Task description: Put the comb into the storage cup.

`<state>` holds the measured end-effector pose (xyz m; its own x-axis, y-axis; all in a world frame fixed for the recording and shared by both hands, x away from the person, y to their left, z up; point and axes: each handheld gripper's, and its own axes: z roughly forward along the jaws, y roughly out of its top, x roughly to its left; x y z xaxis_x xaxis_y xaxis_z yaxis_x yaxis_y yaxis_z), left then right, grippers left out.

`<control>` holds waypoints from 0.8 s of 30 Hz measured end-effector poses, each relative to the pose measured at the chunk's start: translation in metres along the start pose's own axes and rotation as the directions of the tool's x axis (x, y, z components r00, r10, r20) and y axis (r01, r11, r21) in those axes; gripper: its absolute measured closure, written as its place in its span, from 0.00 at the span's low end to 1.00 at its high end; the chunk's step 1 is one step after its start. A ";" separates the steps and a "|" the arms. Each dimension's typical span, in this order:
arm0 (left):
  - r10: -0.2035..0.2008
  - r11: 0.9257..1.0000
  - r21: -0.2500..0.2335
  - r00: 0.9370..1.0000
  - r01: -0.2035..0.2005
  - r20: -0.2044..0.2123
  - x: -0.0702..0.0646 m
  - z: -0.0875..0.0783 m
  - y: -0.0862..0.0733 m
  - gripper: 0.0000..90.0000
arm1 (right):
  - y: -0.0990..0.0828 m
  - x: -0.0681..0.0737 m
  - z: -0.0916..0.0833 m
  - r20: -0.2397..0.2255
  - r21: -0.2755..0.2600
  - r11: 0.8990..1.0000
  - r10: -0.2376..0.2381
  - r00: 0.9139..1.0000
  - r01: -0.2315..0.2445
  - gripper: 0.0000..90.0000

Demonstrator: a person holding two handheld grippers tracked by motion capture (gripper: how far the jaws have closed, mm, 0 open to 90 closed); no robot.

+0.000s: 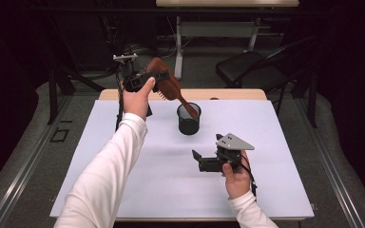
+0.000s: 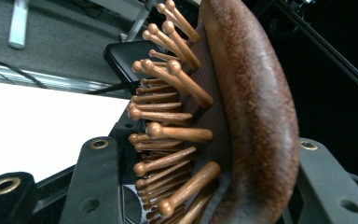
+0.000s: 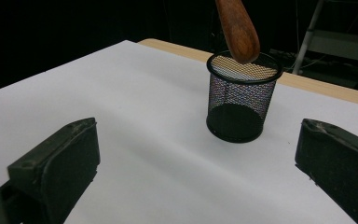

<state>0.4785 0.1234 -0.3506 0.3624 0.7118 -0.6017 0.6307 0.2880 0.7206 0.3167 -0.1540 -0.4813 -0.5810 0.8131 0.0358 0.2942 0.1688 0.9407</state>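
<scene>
My left gripper (image 1: 158,79) is raised over the far side of the table, shut on the head of a brown wooden hairbrush (image 1: 167,83). In the left gripper view the brush (image 2: 249,116) sits between the two jaws of that gripper (image 2: 209,186), with its knobbed wooden bristles (image 2: 168,116) facing left. The brush slants down to the right, and its handle tip (image 3: 238,32) hangs at the mouth of a black mesh cup (image 1: 189,119). My right gripper (image 1: 197,160) is low over the white table, jaws wide apart and bare, pointing at the cup (image 3: 240,100) from some way off.
A white sheet (image 1: 171,180) covers the table, with a wooden edge (image 1: 228,94) showing at the back. A black chair (image 1: 252,69) and a second table's legs (image 1: 178,47) stand behind it. Dark floor lies on both sides.
</scene>
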 end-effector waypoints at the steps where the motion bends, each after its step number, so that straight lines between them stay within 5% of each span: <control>1: 0.000 1.000 0.000 1.000 0.000 -0.004 0.001 0.001 0.000 0.56 | 0.000 0.000 0.000 -0.001 -0.001 1.000 0.001 1.000 -0.001 0.00; 24: -0.002 0.999 -0.051 0.996 -0.003 -0.093 0.012 0.018 -0.002 0.55 | 0.001 -0.001 -0.001 0.002 -0.007 1.000 0.010 1.000 -0.010 0.00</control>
<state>0.4936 0.1199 -0.3653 0.2957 0.7677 -0.5684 0.5940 0.3182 0.7389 0.3168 -0.1549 -0.4801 -0.5768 0.8157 0.0450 0.2948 0.1564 0.9427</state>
